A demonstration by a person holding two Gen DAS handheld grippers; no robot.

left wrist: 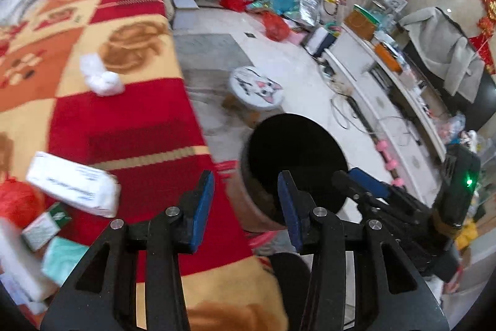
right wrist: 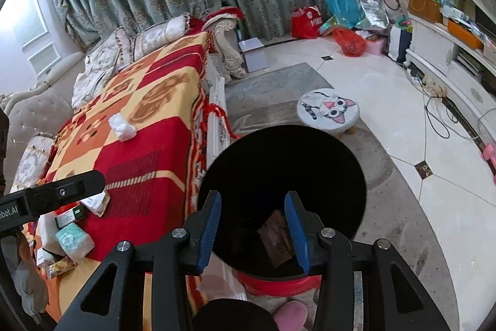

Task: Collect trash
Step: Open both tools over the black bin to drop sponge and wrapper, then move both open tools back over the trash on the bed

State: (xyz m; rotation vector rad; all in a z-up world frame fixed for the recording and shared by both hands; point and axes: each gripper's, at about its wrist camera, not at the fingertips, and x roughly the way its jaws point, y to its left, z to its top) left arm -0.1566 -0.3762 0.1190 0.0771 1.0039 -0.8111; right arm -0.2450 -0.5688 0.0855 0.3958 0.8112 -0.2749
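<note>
A round bin with a black liner (right wrist: 279, 172) stands on the floor beside the sofa; it also shows in the left wrist view (left wrist: 294, 157). A brown wrapper (right wrist: 276, 238) lies inside it. My right gripper (right wrist: 252, 227) is open and empty, right above the bin's mouth. My left gripper (left wrist: 245, 203) is open and empty, over the sofa's edge beside the bin. On the red and yellow blanket (left wrist: 124, 120) lie a crumpled white tissue (left wrist: 100, 76), a white packet (left wrist: 74, 183), a green and white box (left wrist: 43, 227) and a teal tissue pack (right wrist: 74, 241).
A small cat-face stool (right wrist: 328, 110) stands on the grey rug beyond the bin. Bags and clutter (right wrist: 341, 20) line the far wall by the curtains. A white TV cabinet (right wrist: 449, 67) with cables runs along the right. Cushions (right wrist: 124, 48) sit at the sofa's far end.
</note>
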